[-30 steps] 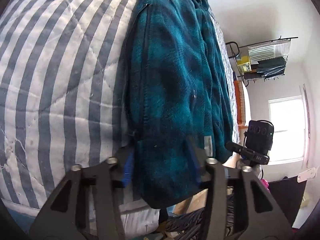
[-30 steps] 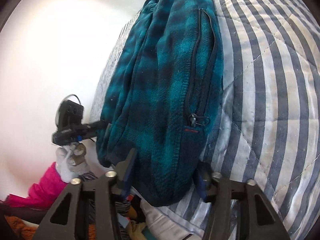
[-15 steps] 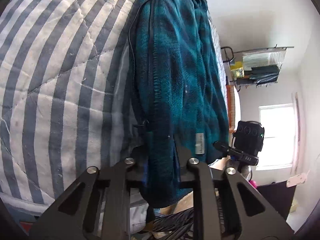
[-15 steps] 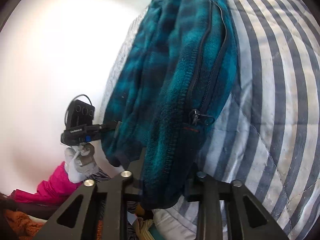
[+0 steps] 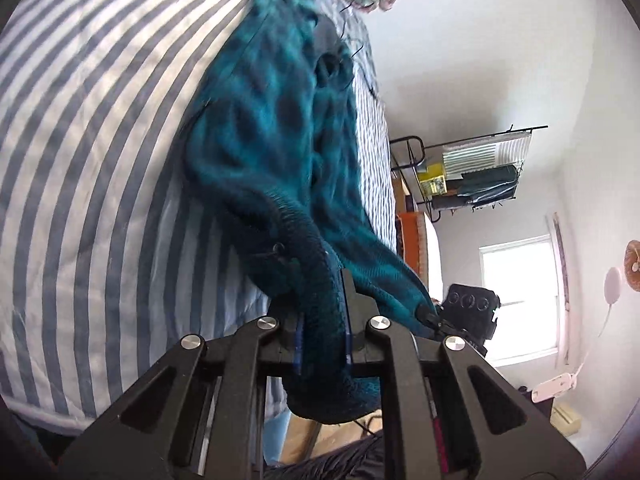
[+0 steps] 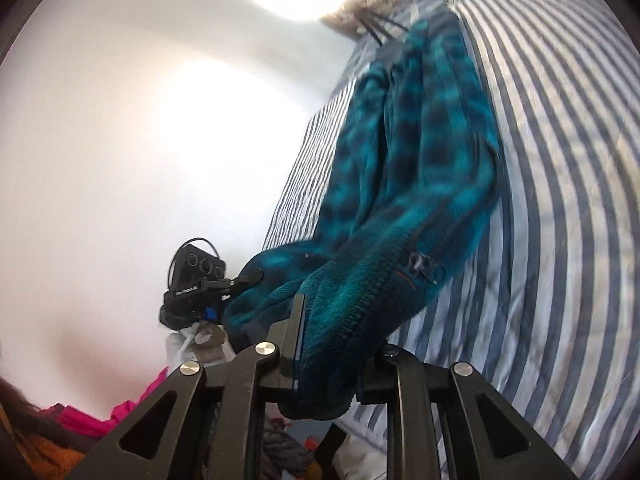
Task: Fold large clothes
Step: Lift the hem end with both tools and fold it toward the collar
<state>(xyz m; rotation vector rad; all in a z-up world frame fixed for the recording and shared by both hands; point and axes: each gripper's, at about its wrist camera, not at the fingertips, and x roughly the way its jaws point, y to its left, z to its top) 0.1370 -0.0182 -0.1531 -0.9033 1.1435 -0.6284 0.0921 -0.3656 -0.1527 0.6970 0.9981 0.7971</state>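
Observation:
A teal plaid fleece jacket [image 5: 280, 120] [image 6: 420, 160] lies lengthwise on a blue-and-white striped quilt [image 5: 100, 160] [image 6: 560, 200]. Its near hem is raised off the bed, stretched between both grippers. My left gripper [image 5: 320, 320] is shut on the hem's left corner, beside a zip pull. My right gripper [image 6: 336, 340] pinches the right corner near a pocket zip [image 6: 416, 264]; its jaws are still closing with fleece pressed between the pads. Each wrist view shows the other gripper holding the far corner: the right gripper [image 5: 434, 320] and the left gripper [image 6: 248, 278].
A wire rack [image 5: 472, 172] with bags hangs on the wall beyond the bed, above a bright window [image 5: 520, 296]. Pink and orange clothes [image 6: 92, 416] are piled low on the left. Hangers [image 6: 372, 20] lie at the bed's far end.
Both grippers went from open around the hem to shut on it. Both have risen, pulling the jacket's near end up off the quilt.

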